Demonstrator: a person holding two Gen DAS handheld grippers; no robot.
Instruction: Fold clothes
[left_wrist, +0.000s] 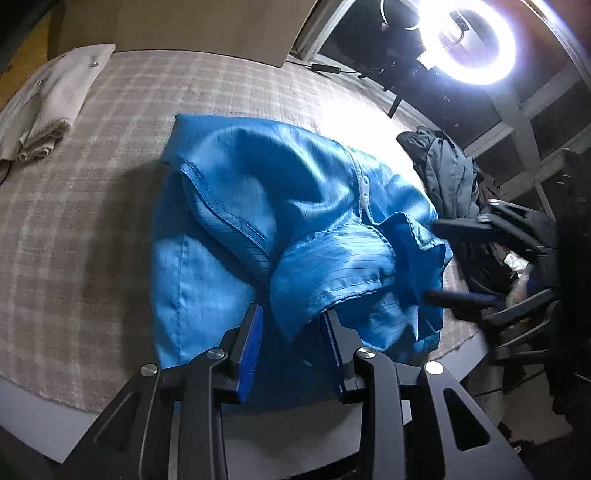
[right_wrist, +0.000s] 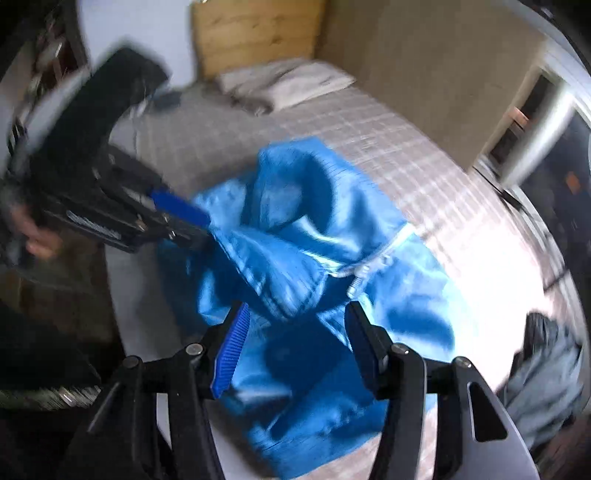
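Note:
A shiny blue jacket (left_wrist: 258, 177) with a white zipper (left_wrist: 364, 192) lies crumpled on a plaid cover (left_wrist: 110, 221). My left gripper (left_wrist: 293, 325) hangs over its near edge, open, with a loose fold of sleeve between the blue pads; neither pad presses on it. In the left wrist view my right gripper (left_wrist: 443, 262) stands open at the jacket's right edge. In the blurred right wrist view the right gripper (right_wrist: 297, 326) is open above the jacket (right_wrist: 314, 229), and the left gripper (right_wrist: 201, 223) sits at the cloth's left edge, held by a hand (right_wrist: 40, 240).
A folded beige garment (left_wrist: 48, 110) lies at the far left, also visible as a pale bundle (right_wrist: 284, 85) near a wooden headboard (right_wrist: 258, 33). A heap of dark clothes (left_wrist: 443, 173) sits at the right edge. A bright ring light (left_wrist: 469, 37) glares above.

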